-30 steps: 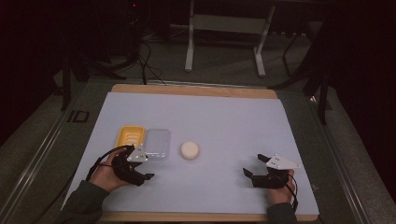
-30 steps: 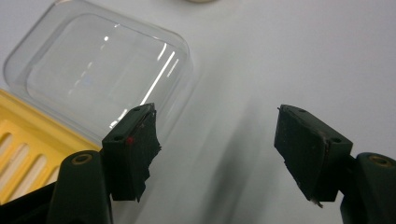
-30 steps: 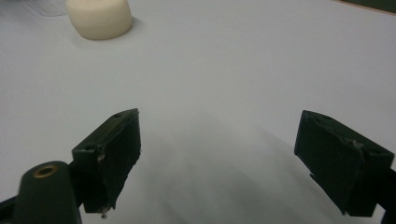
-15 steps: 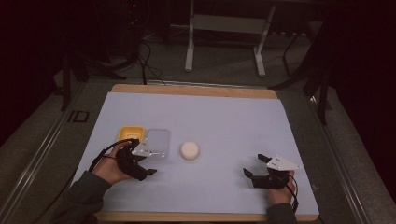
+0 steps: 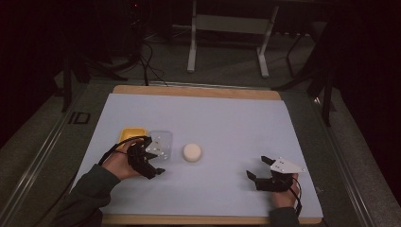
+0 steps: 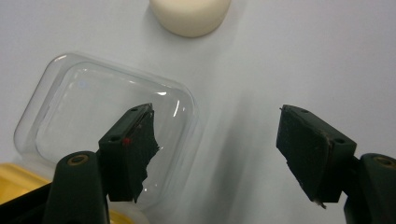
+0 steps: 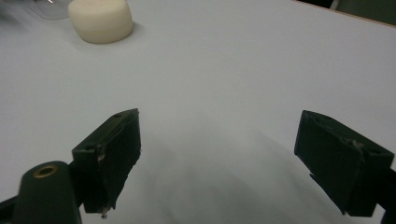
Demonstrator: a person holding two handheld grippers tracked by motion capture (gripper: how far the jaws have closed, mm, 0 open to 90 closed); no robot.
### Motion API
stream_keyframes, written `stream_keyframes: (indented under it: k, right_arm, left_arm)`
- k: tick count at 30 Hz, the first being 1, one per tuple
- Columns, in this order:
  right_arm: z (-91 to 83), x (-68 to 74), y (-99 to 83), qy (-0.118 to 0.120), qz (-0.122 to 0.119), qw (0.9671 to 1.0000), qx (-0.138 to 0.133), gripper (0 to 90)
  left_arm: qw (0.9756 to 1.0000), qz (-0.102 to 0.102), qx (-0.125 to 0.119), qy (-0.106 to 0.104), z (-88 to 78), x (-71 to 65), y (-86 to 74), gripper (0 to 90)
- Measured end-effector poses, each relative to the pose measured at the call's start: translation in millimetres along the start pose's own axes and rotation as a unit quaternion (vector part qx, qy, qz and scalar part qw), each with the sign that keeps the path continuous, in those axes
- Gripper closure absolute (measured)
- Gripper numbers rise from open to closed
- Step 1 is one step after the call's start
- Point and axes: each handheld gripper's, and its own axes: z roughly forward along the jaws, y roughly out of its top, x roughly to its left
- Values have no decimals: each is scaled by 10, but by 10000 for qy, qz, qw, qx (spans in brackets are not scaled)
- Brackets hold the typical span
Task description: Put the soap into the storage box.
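Left gripper [image 6: 217, 154] fingers [image 6: 133, 149] spread, just been opening, nothing gripped; clear lid [image 6: 93, 121] under 1 finger.

The right gripper [image 7: 217, 161] hangs over the bare white worktop [image 7: 243, 70], its two black fingers [image 7: 112, 149] spread wide with nothing between them. A cream puck [image 7: 99, 20] sits well ahead at upper left.
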Motion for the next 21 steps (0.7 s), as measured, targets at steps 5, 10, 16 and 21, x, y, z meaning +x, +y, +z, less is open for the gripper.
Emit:
stream_keyframes:
  k: [5,10,16,21]
  right_arm:
    - [-1,1,0,-10,-2,10000,2,145]
    - [-1,6,0,-29,-17,10000,6,145]
    - [-3,8,-1,-37,-30,10000,-3,145]
    - [-4,9,-1,-36,-34,10000,-1,145]
  left_arm:
    - [9999,82,82,-20,33,18,76,286]
    - [9997,167,176,-29,61,41,151,283]
    - [9994,237,263,-45,89,50,222,284]
    - [9991,275,331,-67,124,61,265,284]
